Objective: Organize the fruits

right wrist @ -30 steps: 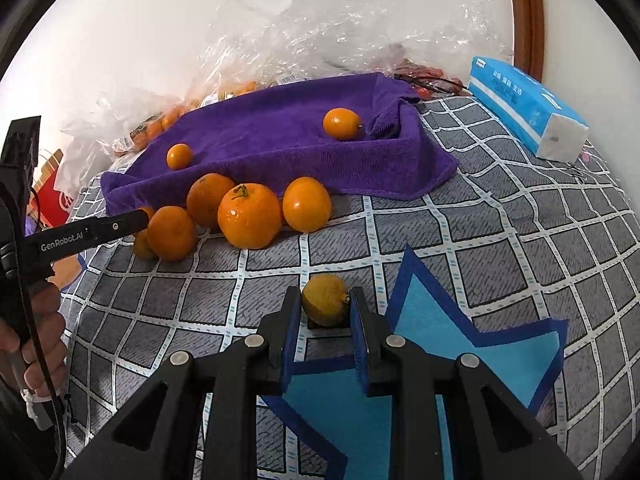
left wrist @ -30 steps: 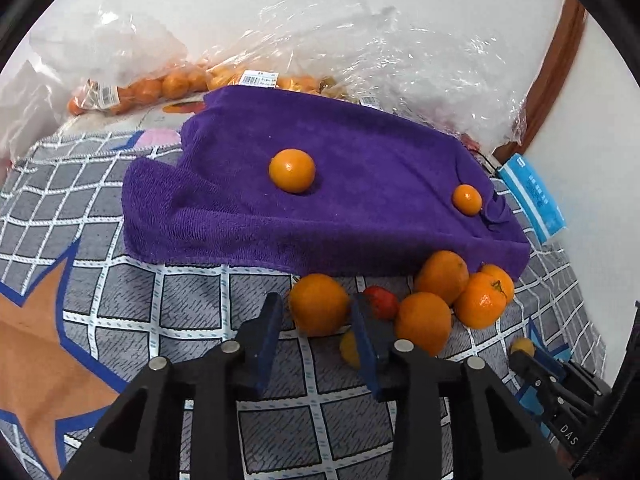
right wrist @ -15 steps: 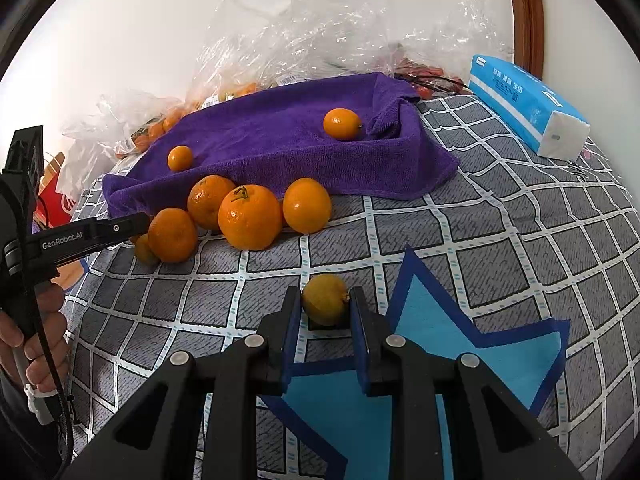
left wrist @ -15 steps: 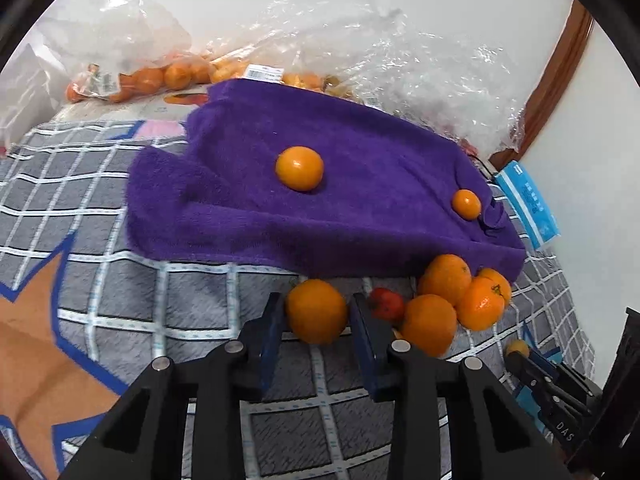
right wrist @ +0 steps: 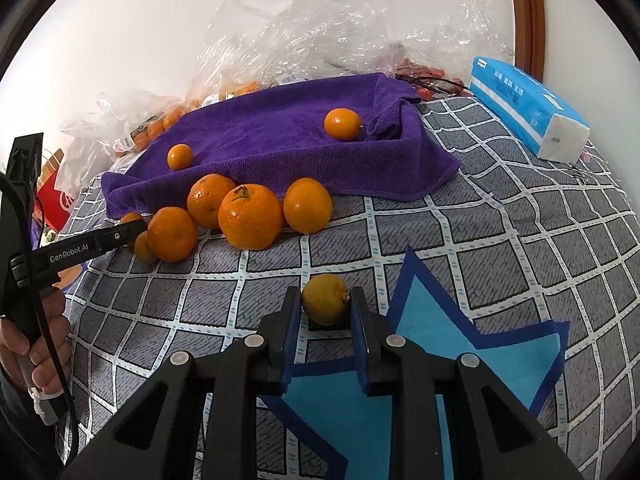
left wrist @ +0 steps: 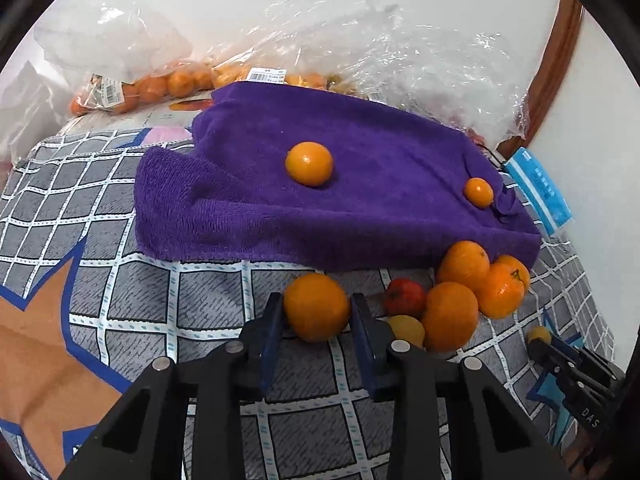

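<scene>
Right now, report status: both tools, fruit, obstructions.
Left tool shut on orange. Right tool shut on small yellowish fruit. Purple towel holds two small fruits. Nothing blocking.

Both grippers are black with blue-padded fingers point(left wrist: 272, 332), silver screws, white "GenRobot.AI" lettering.

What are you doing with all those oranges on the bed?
A person is sorting fruit with a black two-finger gripper in each hand. The left gripper has just been closing and now pinches a round orange mandarin lying on the grey checked bedcover. The right gripper is shut on a small yellowish citrus fruit. Two small oranges sit on the purple towel; more fruit lies in a pile at its edge.
</scene>
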Motion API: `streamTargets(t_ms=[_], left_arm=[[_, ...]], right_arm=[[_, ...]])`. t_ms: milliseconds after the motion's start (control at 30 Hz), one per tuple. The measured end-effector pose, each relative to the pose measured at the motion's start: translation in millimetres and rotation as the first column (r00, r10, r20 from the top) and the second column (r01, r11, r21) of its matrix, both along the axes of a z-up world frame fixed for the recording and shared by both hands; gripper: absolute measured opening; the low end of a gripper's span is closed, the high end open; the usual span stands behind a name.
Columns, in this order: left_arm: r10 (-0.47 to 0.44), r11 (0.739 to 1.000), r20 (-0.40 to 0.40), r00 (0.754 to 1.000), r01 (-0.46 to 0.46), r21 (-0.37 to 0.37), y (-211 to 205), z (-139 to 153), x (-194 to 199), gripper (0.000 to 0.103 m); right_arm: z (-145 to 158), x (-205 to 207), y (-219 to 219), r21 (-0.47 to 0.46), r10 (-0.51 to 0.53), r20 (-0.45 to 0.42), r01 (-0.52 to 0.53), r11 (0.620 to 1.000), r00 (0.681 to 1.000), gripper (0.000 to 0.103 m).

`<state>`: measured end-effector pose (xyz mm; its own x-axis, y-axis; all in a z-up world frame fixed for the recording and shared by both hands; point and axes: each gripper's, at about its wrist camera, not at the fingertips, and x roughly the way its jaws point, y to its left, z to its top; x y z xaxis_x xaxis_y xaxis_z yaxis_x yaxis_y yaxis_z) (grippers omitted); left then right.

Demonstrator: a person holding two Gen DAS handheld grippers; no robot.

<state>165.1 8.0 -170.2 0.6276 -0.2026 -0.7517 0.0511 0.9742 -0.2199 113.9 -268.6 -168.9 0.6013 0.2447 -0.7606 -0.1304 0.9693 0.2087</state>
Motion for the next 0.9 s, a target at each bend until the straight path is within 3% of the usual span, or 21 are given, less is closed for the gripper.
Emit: streamTargets(t_ms=[233,500,900], left_arm=[[0.029,1.000,0.047,0.998,-0.029,0.001,7.4,19.9,-9.7,0.031],[0.058,0.997,0.107,0.992,-0.063,0.038,13.2,52.9,-17.9,0.031],[0.093,0.995,0.178,0.980,-0.096,0.007,20.7,88.1,22.9,0.032]], right_arm=[[12.0,-2.4,11.6,-0.080,0.000,0.047,0.003,0.997,0.999,0.024],[50.6,16.2,33.5,-0.103,0.044,0.140,-0.030,0.994,0.989,0.024],[88.8,67.9,46.6,-0.073,0.028,0.236,-0.011,0.997,0.971,0.024]])
